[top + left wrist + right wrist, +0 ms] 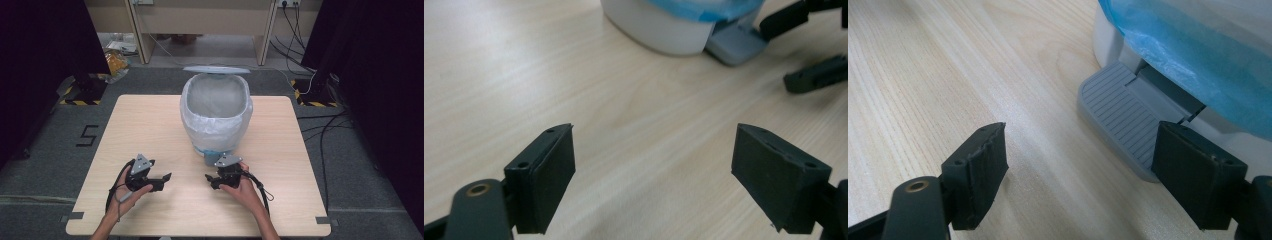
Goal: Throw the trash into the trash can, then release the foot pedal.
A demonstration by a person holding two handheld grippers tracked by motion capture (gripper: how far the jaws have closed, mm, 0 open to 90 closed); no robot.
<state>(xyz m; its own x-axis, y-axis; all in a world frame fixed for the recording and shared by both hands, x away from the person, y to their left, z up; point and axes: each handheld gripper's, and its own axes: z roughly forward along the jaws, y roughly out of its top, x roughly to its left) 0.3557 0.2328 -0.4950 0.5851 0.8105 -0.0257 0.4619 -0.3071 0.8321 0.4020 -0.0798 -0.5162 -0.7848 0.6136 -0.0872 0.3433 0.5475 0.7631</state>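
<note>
Looking down on a light wooden table (150, 120), w/ a white pedal bin (216, 117) standing mid-table toward the far side. The bin has a thin plastic bag (190, 117) folded over its rim; the lid (216, 70) is up at the back. A grey ribbed foot pedal (1120, 112) sticks out at the bin's base, toward the person.

A person's hands come in from the near edge, each w/ a black two-jaw claw. The left gripper (165, 178) hangs low over bare tabletop, well to the left of the bin; its jaws are released, spread wide w/ nothing between them, as the left gripper view shows (654, 165). The right gripper (210, 181) sits just in front of the pedal; its jaws are also apart & empty, one black pad (1198, 175) close beside the pedal's edge. Whether it touches the pedal can't be told.

Judged risks: the bin looks light, so a push on the pedal from the side rather than straight down could slide or tip it. The loose bag could snag on a jaw. The left claw is far from the bin, so it can't steady it yet
</note>
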